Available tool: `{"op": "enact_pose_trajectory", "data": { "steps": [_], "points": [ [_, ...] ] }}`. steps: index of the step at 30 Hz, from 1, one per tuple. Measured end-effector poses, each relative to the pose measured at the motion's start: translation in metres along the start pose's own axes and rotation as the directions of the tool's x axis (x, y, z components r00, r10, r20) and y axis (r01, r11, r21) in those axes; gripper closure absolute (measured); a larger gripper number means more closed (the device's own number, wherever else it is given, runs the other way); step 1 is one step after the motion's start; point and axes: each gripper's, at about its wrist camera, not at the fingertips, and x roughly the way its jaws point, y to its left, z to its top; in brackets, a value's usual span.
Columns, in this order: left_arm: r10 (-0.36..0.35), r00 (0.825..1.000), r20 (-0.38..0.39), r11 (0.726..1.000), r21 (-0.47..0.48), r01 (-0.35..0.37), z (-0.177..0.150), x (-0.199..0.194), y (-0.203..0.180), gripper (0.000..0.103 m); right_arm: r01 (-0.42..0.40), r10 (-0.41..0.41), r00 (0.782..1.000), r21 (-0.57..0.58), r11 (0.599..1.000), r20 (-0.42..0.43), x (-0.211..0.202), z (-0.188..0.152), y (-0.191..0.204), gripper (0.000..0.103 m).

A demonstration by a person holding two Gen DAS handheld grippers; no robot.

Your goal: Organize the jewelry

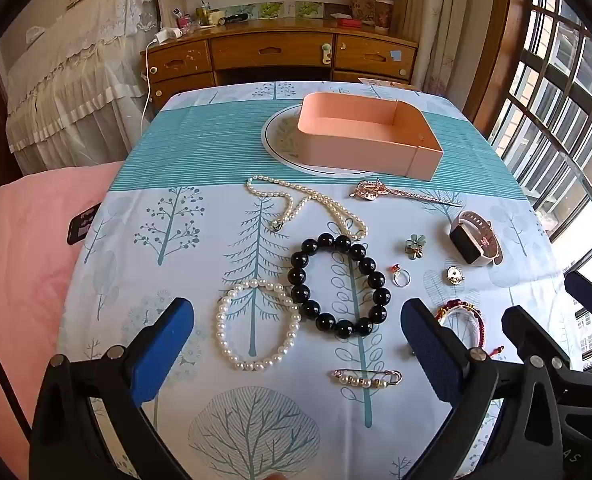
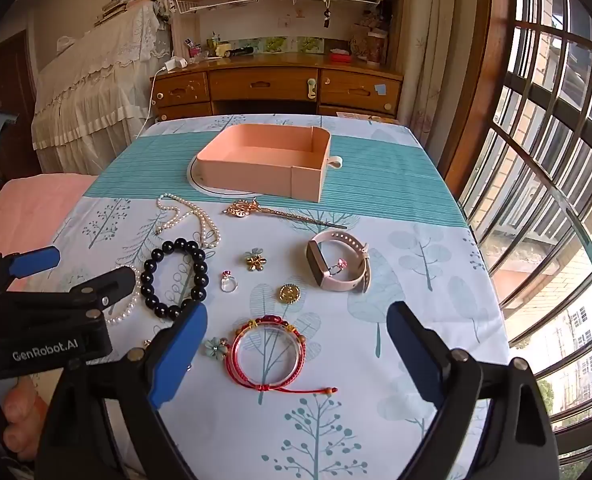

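An empty peach box (image 1: 370,138) (image 2: 264,160) stands on a round mat at the table's far side. Jewelry lies on the cloth in front of it: a pearl necklace (image 1: 304,204), a gold hairpin (image 1: 400,194), a black bead bracelet (image 1: 340,284) (image 2: 176,278), a pearl bracelet (image 1: 256,324), a pearl pin (image 1: 368,378), rings, brooches, a pink watch (image 2: 338,266) and a red cord bracelet (image 2: 266,348). My left gripper (image 1: 296,328) is open above the two bead bracelets. My right gripper (image 2: 296,340) is open above the red bracelet. Both are empty.
The table (image 1: 216,140) has a tree-print cloth. A pink cushion (image 1: 24,264) lies at its left. A wooden desk (image 1: 280,56) stands behind it and a window (image 2: 556,160) runs along the right. The left gripper's body (image 2: 48,312) shows at the right view's left edge.
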Motion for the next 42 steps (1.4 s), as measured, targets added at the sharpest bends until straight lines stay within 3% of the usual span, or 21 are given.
{"op": "enact_pose_trajectory", "data": {
  "steps": [36,42],
  "points": [
    [-0.008,1.000,0.018,1.000,0.010,0.007,0.003,-0.004,-0.004,0.001,-0.013,0.013,1.000,0.010,1.000,0.005,0.003,-0.003,-0.012,0.011],
    [-0.015,1.000,0.024,1.000,0.009,0.014,0.000,-0.007,-0.004,0.001,-0.017,0.017,1.000,0.009,1.000,0.022,0.000,-0.003,0.003,0.011]
  ]
}}
